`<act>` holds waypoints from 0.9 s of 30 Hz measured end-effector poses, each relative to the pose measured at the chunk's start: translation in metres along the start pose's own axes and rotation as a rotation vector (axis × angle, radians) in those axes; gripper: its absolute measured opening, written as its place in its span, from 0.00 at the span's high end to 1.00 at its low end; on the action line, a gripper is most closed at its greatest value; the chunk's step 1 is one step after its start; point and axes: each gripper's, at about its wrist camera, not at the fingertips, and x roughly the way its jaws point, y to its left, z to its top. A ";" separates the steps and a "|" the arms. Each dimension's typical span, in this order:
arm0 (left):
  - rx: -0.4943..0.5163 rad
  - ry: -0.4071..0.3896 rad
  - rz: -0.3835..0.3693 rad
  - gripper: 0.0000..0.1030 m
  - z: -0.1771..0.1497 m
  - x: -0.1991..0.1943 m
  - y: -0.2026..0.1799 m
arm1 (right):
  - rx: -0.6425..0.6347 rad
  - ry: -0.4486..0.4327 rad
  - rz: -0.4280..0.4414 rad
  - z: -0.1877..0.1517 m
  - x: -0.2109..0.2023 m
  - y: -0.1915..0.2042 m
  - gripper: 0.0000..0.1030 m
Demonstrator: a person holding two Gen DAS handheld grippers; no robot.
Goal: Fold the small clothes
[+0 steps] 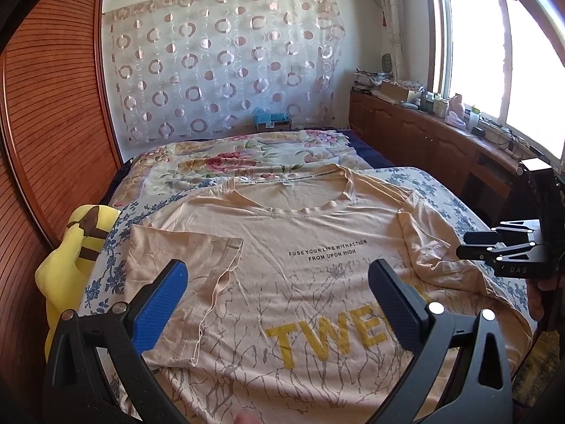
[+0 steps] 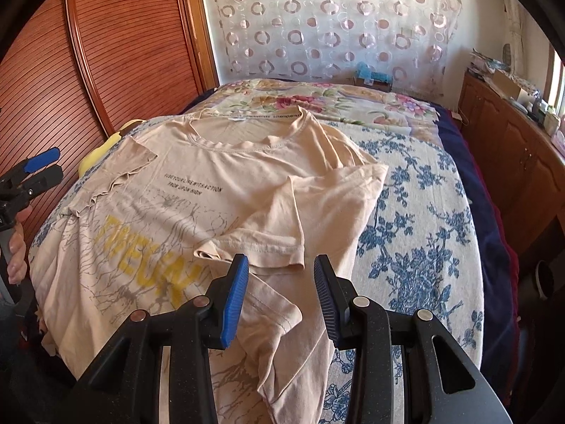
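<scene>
A peach T-shirt [image 1: 300, 268] with yellow letters and small black text lies face up on the bed, collar toward the far wall. Both sleeves are folded inward over the chest. It also shows in the right wrist view [image 2: 219, 183]. My left gripper [image 1: 279, 282] is open and empty, hovering above the shirt's lower chest. My right gripper [image 2: 280, 282] is open and empty, just above the folded right sleeve [image 2: 282, 226]. The right gripper also shows at the right edge of the left wrist view [image 1: 473, 243]. The left gripper shows at the left edge of the right wrist view [image 2: 46, 166].
The bed carries a blue-flowered white cover [image 2: 423, 212] and a floral quilt [image 1: 247, 155] behind the shirt. A yellow plush toy [image 1: 81, 247] lies at the bed's left edge by the wooden slatted wardrobe [image 1: 53, 123]. A cluttered wooden cabinet [image 1: 423, 130] runs under the window at right.
</scene>
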 end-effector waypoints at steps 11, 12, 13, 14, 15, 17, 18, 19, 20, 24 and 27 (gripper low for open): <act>-0.013 0.007 -0.002 0.01 -0.002 0.003 0.003 | 0.008 0.067 -0.009 -0.001 0.024 -0.001 0.89; -0.015 0.010 -0.004 0.01 -0.003 0.004 0.003 | 0.001 0.068 -0.006 -0.001 0.024 0.000 0.92; -0.015 0.011 -0.004 0.01 -0.004 0.004 0.002 | -0.006 0.066 0.002 -0.001 0.023 0.001 0.94; -0.015 0.011 -0.004 0.01 -0.004 0.005 0.002 | -0.011 0.063 0.019 -0.001 0.022 0.002 0.95; -0.015 0.010 -0.004 0.01 -0.004 0.005 0.003 | -0.014 0.060 0.034 -0.002 0.020 0.002 0.96; -0.017 0.009 -0.006 0.01 -0.004 0.005 0.003 | -0.021 0.057 0.052 -0.003 0.015 0.005 0.97; -0.017 0.009 -0.006 0.01 -0.004 0.004 0.003 | -0.025 0.056 0.066 -0.005 0.013 0.007 0.97; -0.017 0.009 -0.006 0.01 -0.004 0.004 0.003 | -0.029 0.056 0.080 -0.006 0.010 0.009 0.97; -0.016 0.009 -0.006 0.01 -0.004 0.004 0.002 | -0.031 0.056 0.086 -0.008 0.008 0.010 0.97; -0.020 0.008 -0.011 0.01 -0.005 0.005 0.003 | -0.048 0.043 0.072 -0.010 -0.002 0.014 0.97; -0.019 0.005 -0.013 0.01 -0.006 0.006 0.001 | -0.033 0.007 0.013 -0.004 -0.004 0.007 0.68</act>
